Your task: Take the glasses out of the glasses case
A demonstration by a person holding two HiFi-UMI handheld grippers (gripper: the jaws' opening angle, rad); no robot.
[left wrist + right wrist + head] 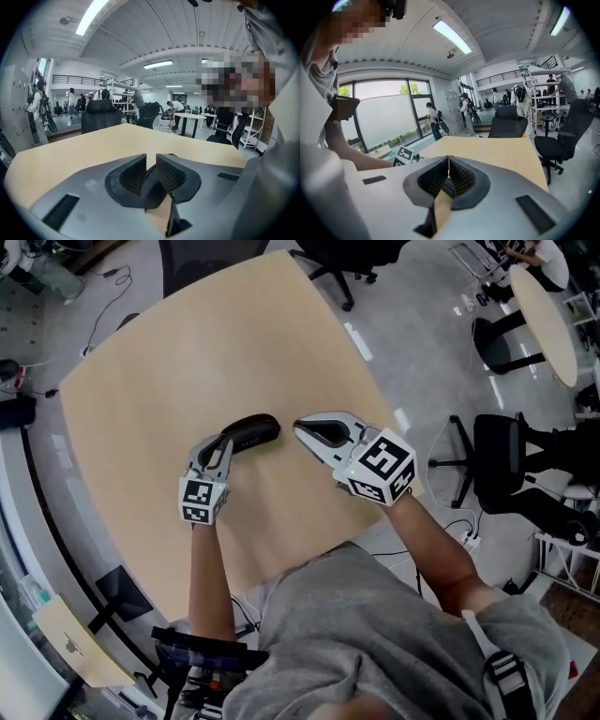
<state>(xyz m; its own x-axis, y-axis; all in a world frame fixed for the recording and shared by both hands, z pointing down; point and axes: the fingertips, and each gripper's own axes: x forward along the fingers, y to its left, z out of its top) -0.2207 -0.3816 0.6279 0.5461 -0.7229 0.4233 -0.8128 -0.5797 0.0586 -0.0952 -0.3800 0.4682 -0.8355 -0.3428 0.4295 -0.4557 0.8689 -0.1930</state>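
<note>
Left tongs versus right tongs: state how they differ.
Left tongs stand a slit apart; right tongs are closed tip to tip. Left tongs sit at one end of the black glasses case, its dark shell showing between them; right tongs lie just short of its other end, empty. Both point at the case over the table.

Black oblong glasses case (255, 431) lies on the light wooden table (178, 352), 12 o'clock from me. My left gripper (225, 441) tip is at the case's 8 o'clock end, contact unclear. My right gripper (298, 426) tip is just off its 3 o'clock end. Black swivel office chair (502, 460) stands on the floor, 3 o'clock of the table.
</note>
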